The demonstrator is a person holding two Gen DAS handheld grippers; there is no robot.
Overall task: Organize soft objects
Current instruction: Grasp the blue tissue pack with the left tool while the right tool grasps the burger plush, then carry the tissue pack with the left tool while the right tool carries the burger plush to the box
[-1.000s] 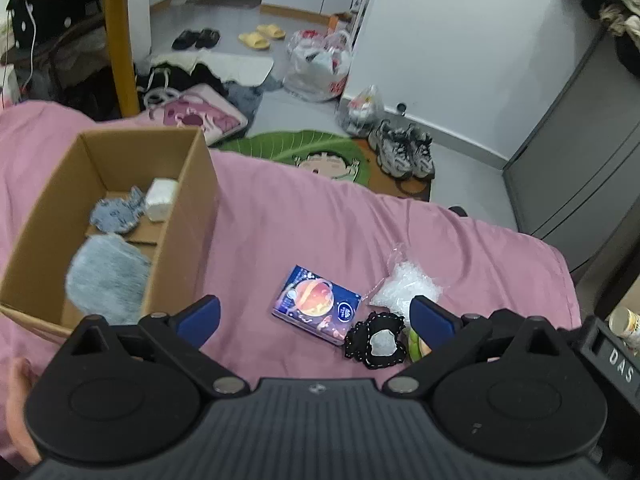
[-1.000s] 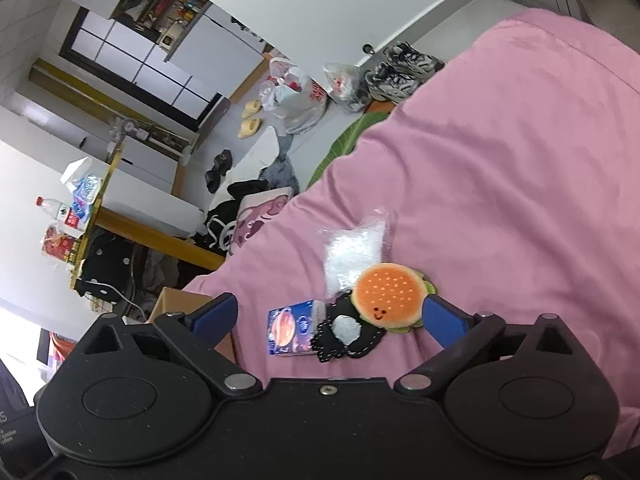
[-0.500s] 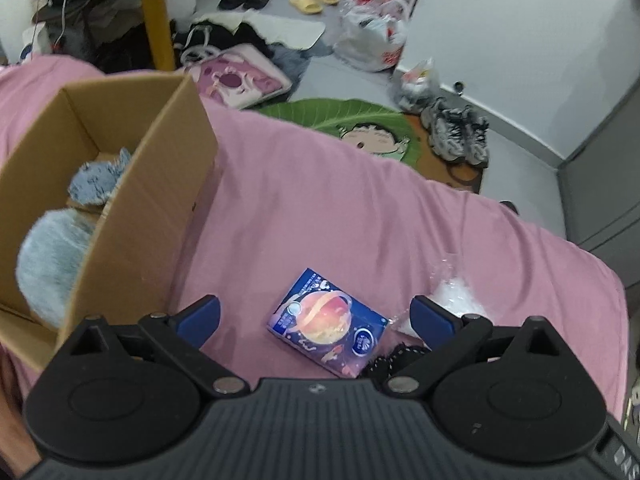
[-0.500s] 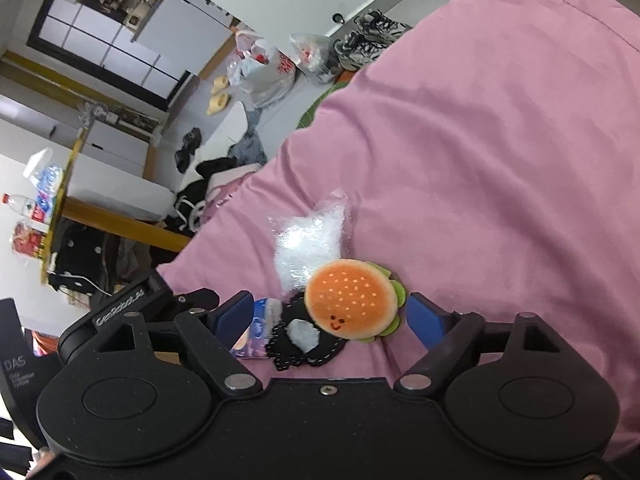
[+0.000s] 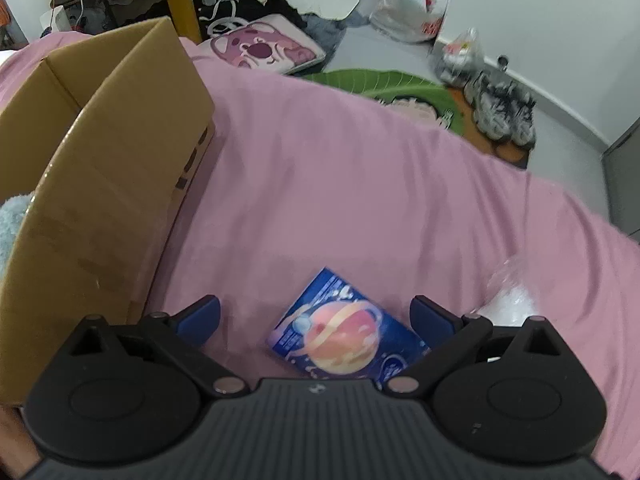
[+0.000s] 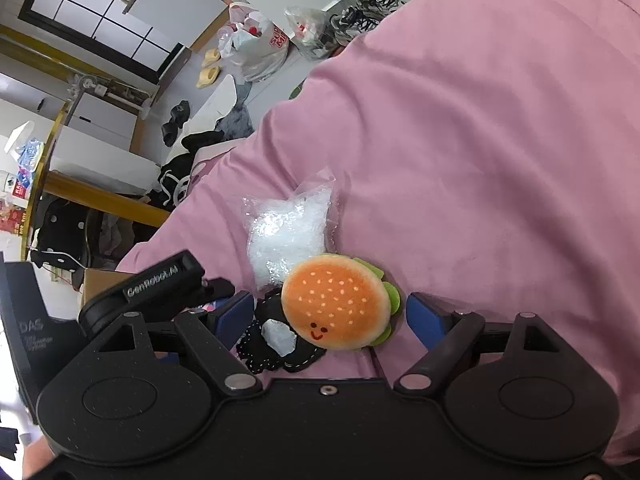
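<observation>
Left wrist view — left gripper [image 5: 315,314] spread wide around blue packet [image 5: 346,342], long axis running lower-right.

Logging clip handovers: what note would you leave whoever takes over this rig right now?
Left tool: open, empty, straddling the blue packet on the pink sheet.
Right tool: open, empty, around the burger plush, which overlaps a black pouch; clear bag just beyond.
Done: a fluffy grey item sits in the cardboard box.
Left: packet, burger, pouch and bag are not yet boxed.
</observation>
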